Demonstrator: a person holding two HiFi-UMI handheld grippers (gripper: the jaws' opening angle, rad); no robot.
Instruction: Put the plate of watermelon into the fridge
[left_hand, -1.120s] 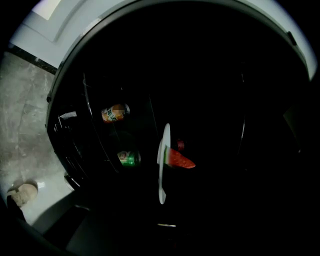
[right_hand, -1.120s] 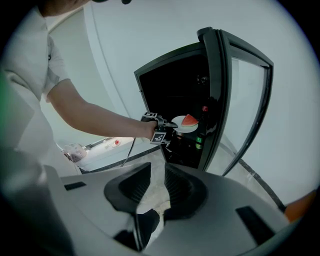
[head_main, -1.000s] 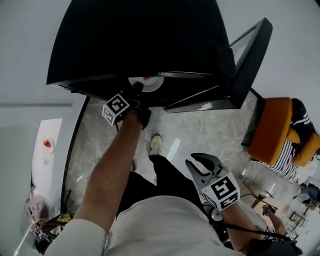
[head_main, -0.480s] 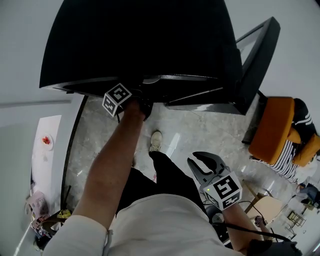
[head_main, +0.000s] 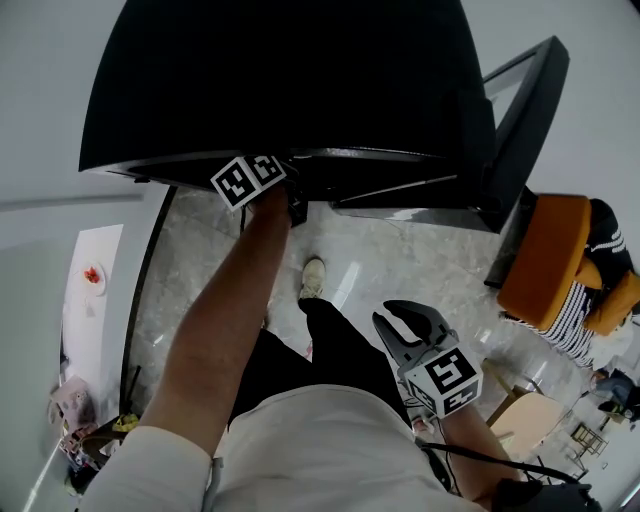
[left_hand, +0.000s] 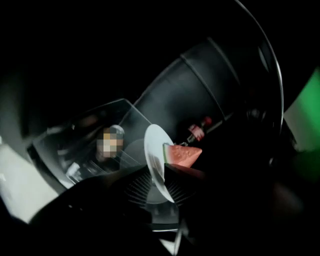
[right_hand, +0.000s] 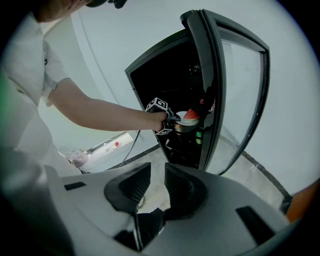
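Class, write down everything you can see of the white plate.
The white plate is round, smooth and glossy, seen nearly edge-on inside the dark fridge. A red watermelon wedge with green rind lies on it. Its near rim sits between the jaws of the left gripper, which have just been opening.

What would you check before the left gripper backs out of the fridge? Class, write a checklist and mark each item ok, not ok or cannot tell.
1. Door open: ok. It stands wide open.
2. Plate inside the fridge: ok. It is in there, with the watermelon slice on it.
3. Plate set down and supported: cannot tell. It is too dark beneath it.
4. Left gripper clear of the plate: not ok. Its jaws have just been opening, but the plate's rim stands between them.
5. Right gripper free for the door: ok. It is outside the fridge, jaws apart, nothing between them.
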